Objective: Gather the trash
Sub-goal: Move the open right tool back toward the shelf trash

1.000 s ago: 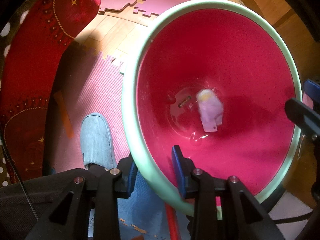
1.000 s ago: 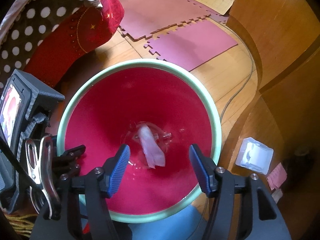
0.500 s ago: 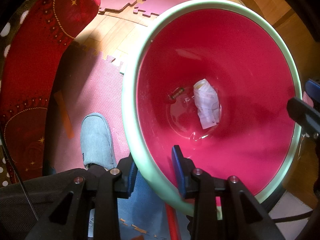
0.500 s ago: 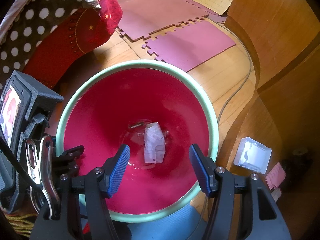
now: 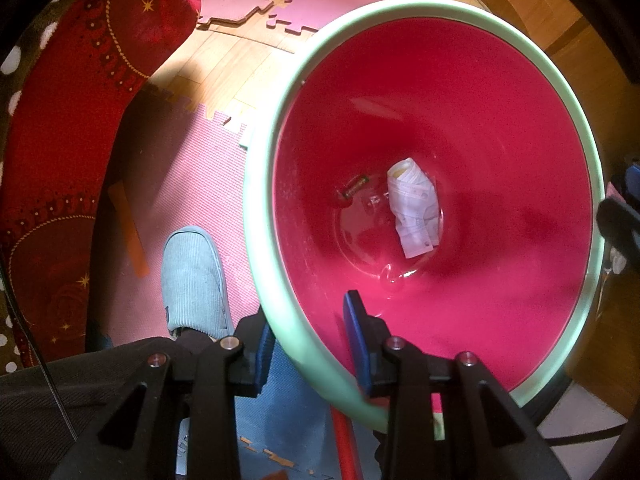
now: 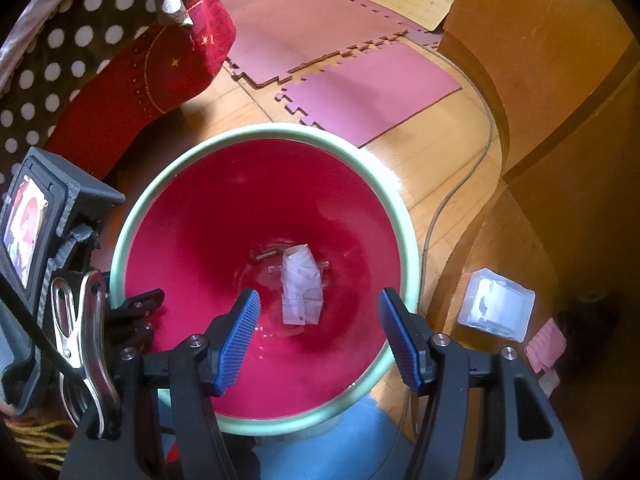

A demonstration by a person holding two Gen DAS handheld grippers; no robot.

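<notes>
Left gripper (image 5: 308, 340): clamped on the near rim of the bin (image 5: 262, 216), one pad outside the pale green edge, the other inside against the red wall.
Slipper (image 5: 194, 280): grey, on the pink foam mat (image 5: 188, 184), just left of the bin.
Crumpled paper (image 6: 301, 286): white, printed, lying at the bottom of the bin, beside a small dark metal piece (image 6: 266, 255).
Right gripper (image 6: 320, 338): jaws wide apart, holding nothing, poised above the bin's mouth.
Clear plastic package (image 6: 496, 304): on the wood floor (image 6: 420, 148), right of the bin.
</notes>
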